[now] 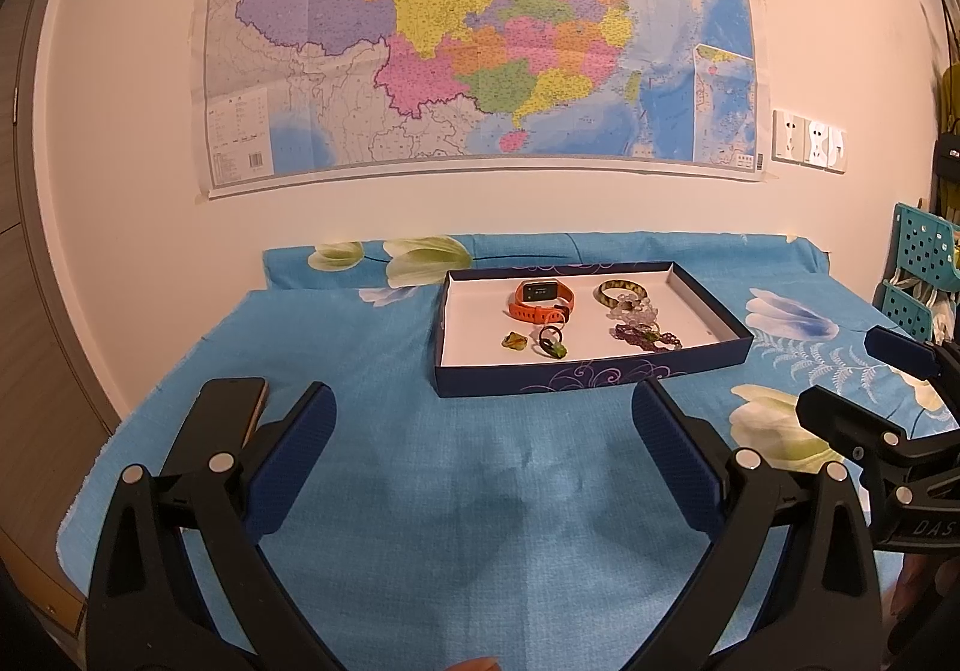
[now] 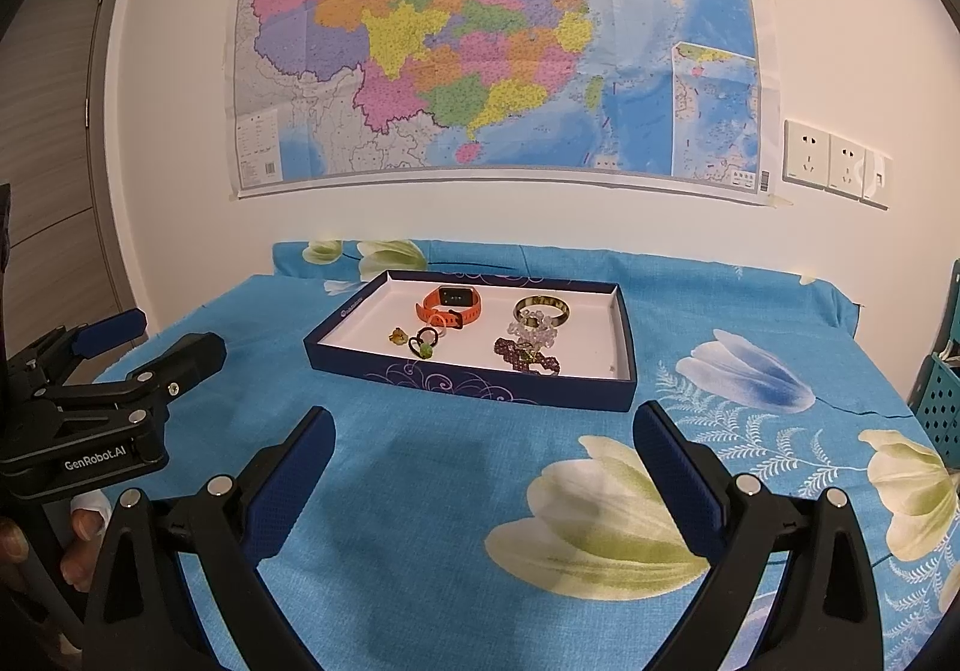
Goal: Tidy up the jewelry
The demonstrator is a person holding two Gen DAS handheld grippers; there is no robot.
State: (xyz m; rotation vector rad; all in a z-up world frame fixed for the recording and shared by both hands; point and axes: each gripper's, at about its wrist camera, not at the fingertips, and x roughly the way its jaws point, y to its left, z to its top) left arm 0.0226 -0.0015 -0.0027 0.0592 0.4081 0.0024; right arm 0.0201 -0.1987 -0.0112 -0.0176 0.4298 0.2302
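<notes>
Nearest in each wrist view, the claws stand wide apart with nothing between them: the left gripper [image 1: 483,419] and the right gripper [image 2: 483,437] both hover over bare blue flowered tablecloth [image 1: 372,347], side by side, each showing at the edge of the other's view. A dark phone [image 1: 249,401] lies flat on the cloth just behind the left gripper's left finger, partly hidden by it. Nothing stands on the cloth between the fingertips and the tray.

Further back sits a shallow navy tray [image 1: 600,374] with a white floor, holding all the jewelry. An orange watch [image 1: 543,300] lies toward its far side, and a green-yellow bangle [image 1: 621,292] lies to the right of it. Nearer the front wall are a small yellow-green stone [image 1: 514,341], a dark ring with a green piece [image 1: 551,342], and a tangle of clear and purple beads [image 1: 645,326] just below the bangle.

Past the table, a large map [image 1: 480,29] hangs on the wall, with wall sockets [image 2: 834,164] to its right and a teal perforated basket [image 1: 921,269] at the right edge
</notes>
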